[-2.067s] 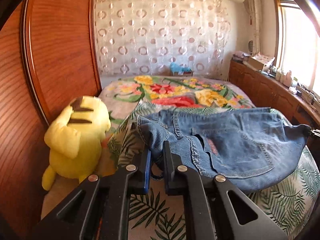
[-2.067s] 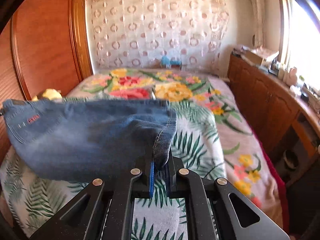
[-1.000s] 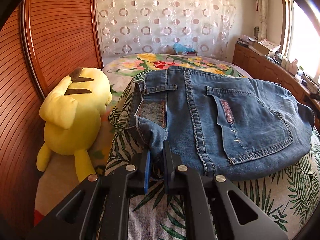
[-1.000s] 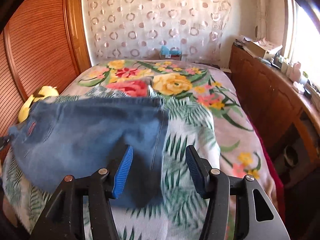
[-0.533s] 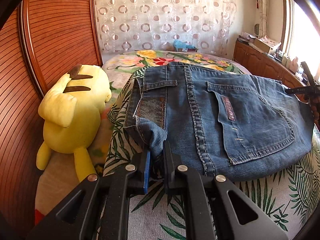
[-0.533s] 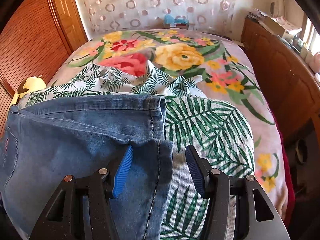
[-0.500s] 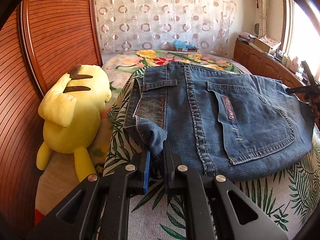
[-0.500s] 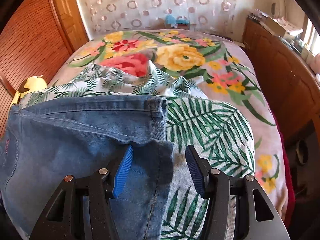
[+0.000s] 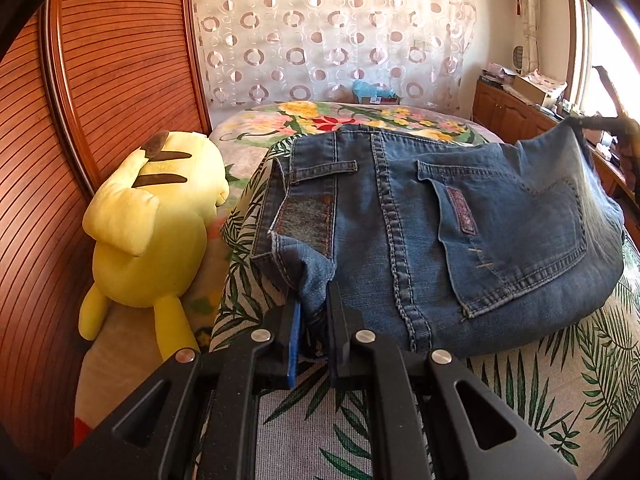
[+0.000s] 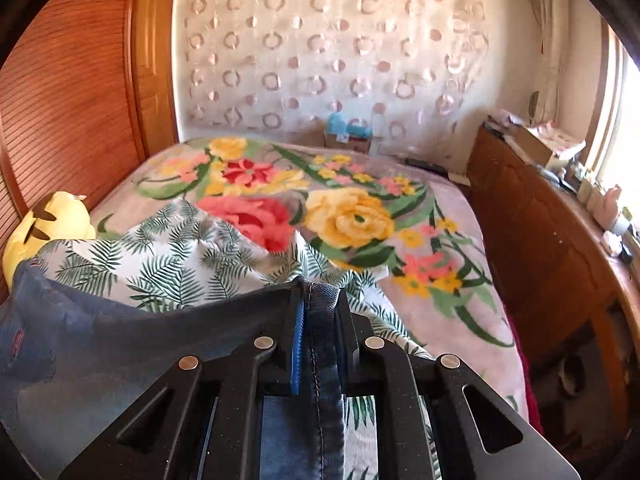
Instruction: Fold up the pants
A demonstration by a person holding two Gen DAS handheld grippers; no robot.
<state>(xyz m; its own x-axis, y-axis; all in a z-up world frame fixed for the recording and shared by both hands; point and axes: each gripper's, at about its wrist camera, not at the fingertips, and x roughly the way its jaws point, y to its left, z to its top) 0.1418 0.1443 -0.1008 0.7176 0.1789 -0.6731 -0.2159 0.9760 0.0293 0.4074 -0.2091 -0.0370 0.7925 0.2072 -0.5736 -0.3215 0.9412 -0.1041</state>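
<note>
Left of the jeans (image 9: 420, 224), against the wooden headboard (image 9: 100, 92), sits a yellow plush toy (image 9: 148, 236). Just right of it, the left gripper (image 9: 314, 320) is clamped on the jeans' near waistband corner. The jeans themselves lie folded, back pocket up, on the fern-print sheet (image 9: 560, 380). Far right of the jeans, the right gripper (image 10: 318, 332) has just been closing its jaws, and now pinches the seamed edge, lifting it off the sheet. The risk, I'd say: a thin bite slips under tension, or uneven pulling skews the fold.
</note>
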